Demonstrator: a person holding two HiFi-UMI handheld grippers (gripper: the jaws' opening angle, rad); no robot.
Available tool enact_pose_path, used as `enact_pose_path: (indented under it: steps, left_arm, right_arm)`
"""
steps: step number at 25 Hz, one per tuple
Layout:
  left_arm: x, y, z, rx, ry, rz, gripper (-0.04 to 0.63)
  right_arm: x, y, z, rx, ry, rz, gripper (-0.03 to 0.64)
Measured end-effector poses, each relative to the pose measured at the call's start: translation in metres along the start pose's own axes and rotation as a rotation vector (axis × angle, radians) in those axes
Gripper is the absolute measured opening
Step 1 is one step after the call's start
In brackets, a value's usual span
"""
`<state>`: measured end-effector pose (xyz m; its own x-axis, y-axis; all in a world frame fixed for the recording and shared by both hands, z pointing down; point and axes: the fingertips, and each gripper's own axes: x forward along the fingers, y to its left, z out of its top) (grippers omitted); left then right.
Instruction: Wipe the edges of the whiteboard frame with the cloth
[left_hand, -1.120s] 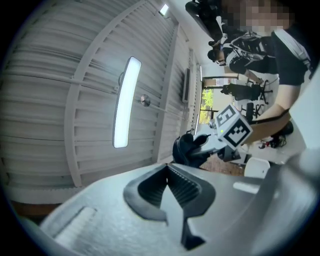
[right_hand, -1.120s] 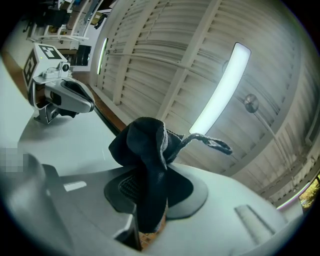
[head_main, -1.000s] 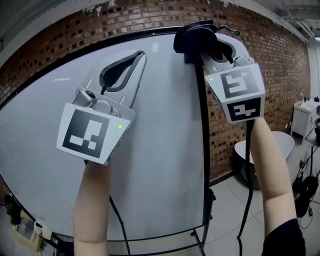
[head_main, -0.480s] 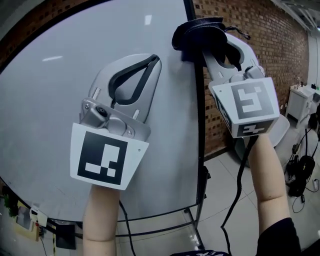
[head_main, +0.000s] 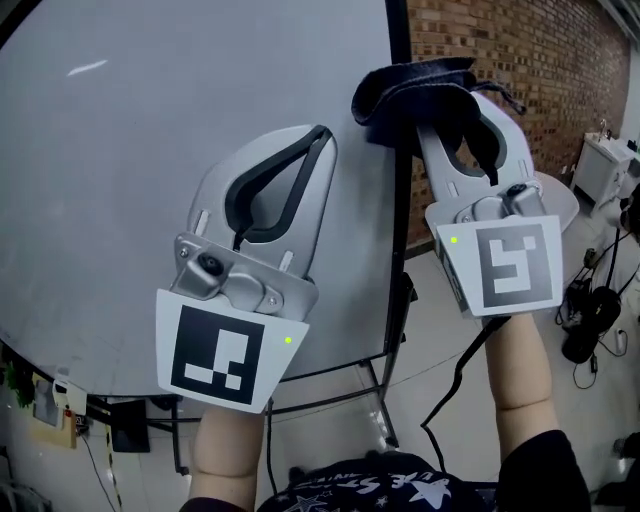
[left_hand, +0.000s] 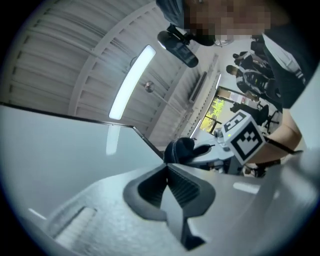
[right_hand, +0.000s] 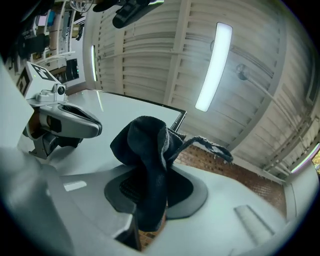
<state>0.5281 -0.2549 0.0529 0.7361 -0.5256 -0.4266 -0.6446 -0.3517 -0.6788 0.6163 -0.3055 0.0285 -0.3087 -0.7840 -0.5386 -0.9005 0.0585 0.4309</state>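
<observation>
A dark cloth (head_main: 410, 95) is bunched against the black right-hand frame (head_main: 399, 250) of the whiteboard (head_main: 120, 180). My right gripper (head_main: 440, 110) is shut on the cloth and holds it on that frame edge. In the right gripper view the cloth (right_hand: 147, 155) hangs out between the jaws, with the board's corner (right_hand: 180, 120) behind it. My left gripper (head_main: 318, 135) is shut with nothing in it and sits flat against the board's white face, left of the frame. In the left gripper view the jaws meet (left_hand: 167, 167), and the cloth (left_hand: 179, 149) and the right gripper show beyond them.
The board stands on a metal stand (head_main: 385, 400) over a pale tiled floor. A brick wall (head_main: 480, 40) rises behind the board's right side. Cables and dark gear (head_main: 590, 320) lie on the floor at right. Small items (head_main: 50, 405) sit below the board's left corner.
Both grippers have come down along the board. The cloth has slid lower on the right frame edge, and the top corner has left the head view.
</observation>
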Motion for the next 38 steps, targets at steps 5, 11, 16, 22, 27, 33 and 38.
enact_pose_path:
  steps: [5,11,16,22,27,33,38]
  left_arm:
    - [-0.024,-0.031,-0.035,-0.110,0.062,0.003,0.005]
    - [-0.030,-0.057,-0.065,-0.188,0.140,-0.016,0.005]
    - [-0.052,-0.083,-0.089,-0.225,0.190,-0.014,0.005]
    - [-0.077,-0.120,-0.116,-0.261,0.190,-0.013,0.005]
    - [-0.096,-0.156,-0.152,-0.336,0.236,-0.016,0.005]
    - [-0.115,-0.189,-0.177,-0.393,0.268,-0.040,0.005]
    - [-0.123,-0.211,-0.199,-0.434,0.302,-0.057,0.005]
  right_arm:
    - [-0.025,0.022,-0.034,0.052,0.065,0.025,0.080]
    - [-0.049,0.041,-0.067,0.079,0.112,0.042,0.080]
    - [-0.073,0.068,-0.096,0.124,0.167,0.080,0.080]
    - [-0.118,0.103,-0.155,0.107,0.235,0.097,0.080]
    - [-0.138,0.129,-0.184,0.153,0.330,0.107,0.080]
    - [-0.159,0.143,-0.195,0.122,0.317,0.057,0.080]
    - [-0.180,0.159,-0.229,0.183,0.400,0.065,0.080]
